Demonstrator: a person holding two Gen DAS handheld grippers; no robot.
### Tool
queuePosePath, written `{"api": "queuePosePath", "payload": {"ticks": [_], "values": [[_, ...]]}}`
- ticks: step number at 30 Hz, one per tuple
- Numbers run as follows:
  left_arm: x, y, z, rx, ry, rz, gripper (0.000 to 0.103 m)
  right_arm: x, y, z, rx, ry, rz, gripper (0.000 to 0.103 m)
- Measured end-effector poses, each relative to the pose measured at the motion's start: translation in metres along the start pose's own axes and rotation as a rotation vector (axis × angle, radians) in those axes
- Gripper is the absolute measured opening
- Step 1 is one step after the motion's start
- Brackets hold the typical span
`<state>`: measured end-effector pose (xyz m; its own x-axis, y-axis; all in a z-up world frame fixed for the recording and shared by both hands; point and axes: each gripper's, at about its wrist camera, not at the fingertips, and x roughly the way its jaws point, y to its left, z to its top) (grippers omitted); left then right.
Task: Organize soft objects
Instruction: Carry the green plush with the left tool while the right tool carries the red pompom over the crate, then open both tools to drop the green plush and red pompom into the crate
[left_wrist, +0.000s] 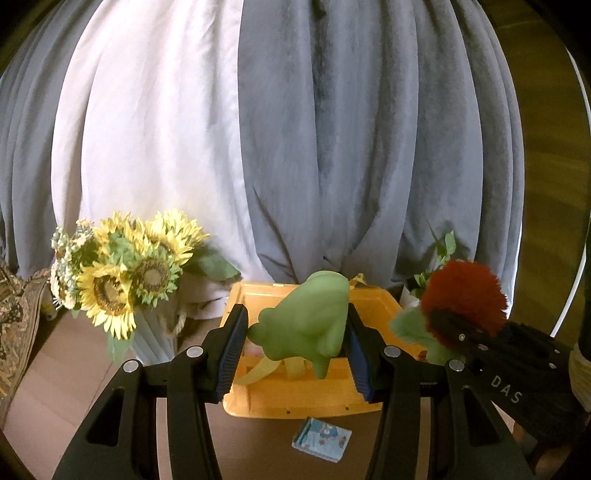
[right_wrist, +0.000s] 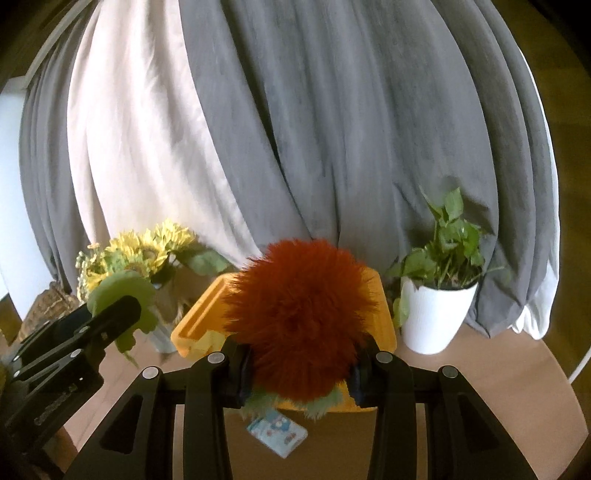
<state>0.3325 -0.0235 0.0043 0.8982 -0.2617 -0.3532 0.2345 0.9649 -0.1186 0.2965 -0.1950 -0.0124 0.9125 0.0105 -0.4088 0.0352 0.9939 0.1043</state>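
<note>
With my left gripper (left_wrist: 295, 350) clamping the green rubbery toy (left_wrist: 306, 321) and my right gripper (right_wrist: 299, 373) squeezing the red fluffy plush (right_wrist: 299, 314) above the orange bin (left_wrist: 295, 400), either could slip and miss it.

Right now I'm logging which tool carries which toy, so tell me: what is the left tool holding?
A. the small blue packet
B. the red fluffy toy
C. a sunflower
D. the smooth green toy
D: in the left wrist view, the left tool has its fingers pressed on either side of the smooth green toy, held above the yellow bin, while the red fluffy toy sits in the right tool.
</note>
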Motion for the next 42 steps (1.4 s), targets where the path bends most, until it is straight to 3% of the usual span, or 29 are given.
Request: {"api": "queuePosePath", "payload": {"ticks": [17, 33, 42], "values": [[0.068, -0.005, 0.019, 0.036, 0.025, -0.006, 0.050, 0.054, -0.012, 0.022, -0.002, 0.012, -0.011, 0.040], [0.154, -0.005, 0.001, 0.060, 0.159, -0.028, 0.050, 0.125, -0.027, 0.015, -0.016, 0.134, -0.062, 0.040], [0.182, -0.003, -0.011, 0.087, 0.239, -0.037, 0.052, 0.161, -0.036, 0.000, -0.025, 0.213, -0.078, 0.043]]}}
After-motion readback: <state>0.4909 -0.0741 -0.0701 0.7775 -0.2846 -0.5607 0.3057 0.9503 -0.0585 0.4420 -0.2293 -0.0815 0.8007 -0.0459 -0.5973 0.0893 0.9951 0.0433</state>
